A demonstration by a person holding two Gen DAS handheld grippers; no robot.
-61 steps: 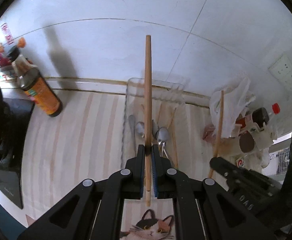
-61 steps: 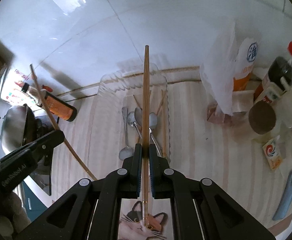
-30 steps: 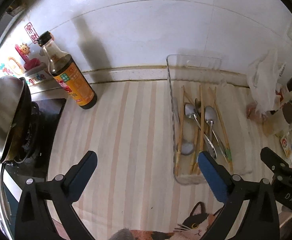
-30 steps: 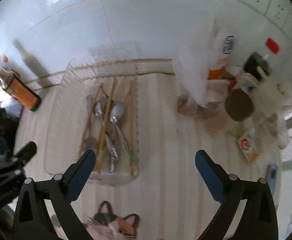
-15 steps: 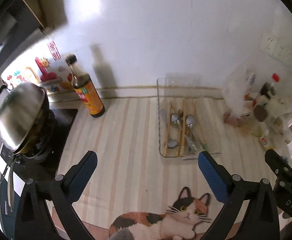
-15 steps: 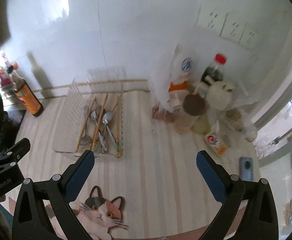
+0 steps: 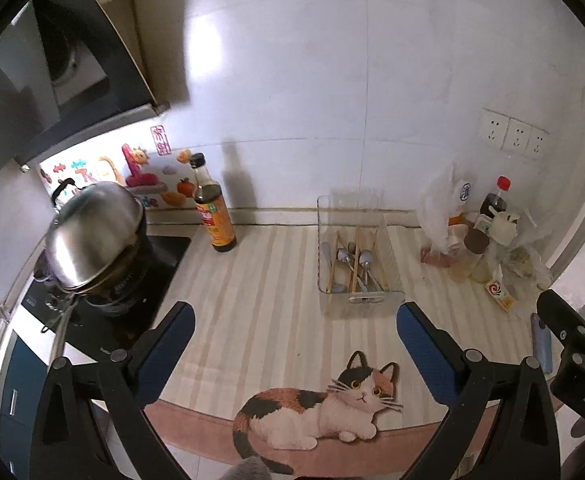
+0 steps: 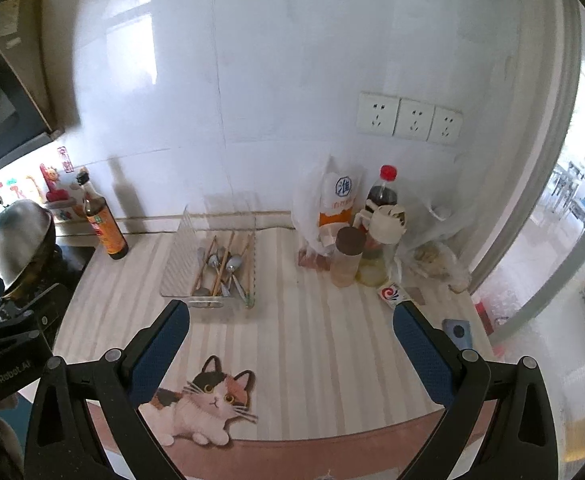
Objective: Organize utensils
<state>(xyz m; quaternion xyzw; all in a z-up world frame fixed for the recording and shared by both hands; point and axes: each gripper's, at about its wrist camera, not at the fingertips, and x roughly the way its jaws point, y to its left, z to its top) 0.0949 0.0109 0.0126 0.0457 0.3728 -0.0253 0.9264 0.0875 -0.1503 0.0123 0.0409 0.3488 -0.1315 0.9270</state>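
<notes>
A clear plastic tray (image 7: pixel 362 301) stands on the striped counter near the back wall. It holds several wooden chopsticks (image 7: pixel 355 258) and metal spoons (image 7: pixel 365 261). The tray also shows in the right wrist view (image 8: pixel 208 302), with the chopsticks (image 8: pixel 223 264) and spoons (image 8: pixel 233 265) lying lengthwise in it. My left gripper (image 7: pixel 294 340) is open and empty, high above the counter and back from the tray. My right gripper (image 8: pixel 290 338) is open and empty at a like height, to the right of the tray.
A soy sauce bottle (image 7: pixel 212 212) stands left of the tray, beside a stove with a steel wok lid (image 7: pixel 92 236). Bottles, jars and plastic bags (image 8: pixel 356 232) crowd the back right corner. A small carton (image 8: pixel 390 294) and a blue object (image 8: pixel 457 332) lie at right. A cat picture (image 7: pixel 324 408) marks the front edge.
Two seconds ago each gripper was shut on a chopstick over the tray. Both have opened, left the chopsticks in the tray, and pulled back and up from it.
</notes>
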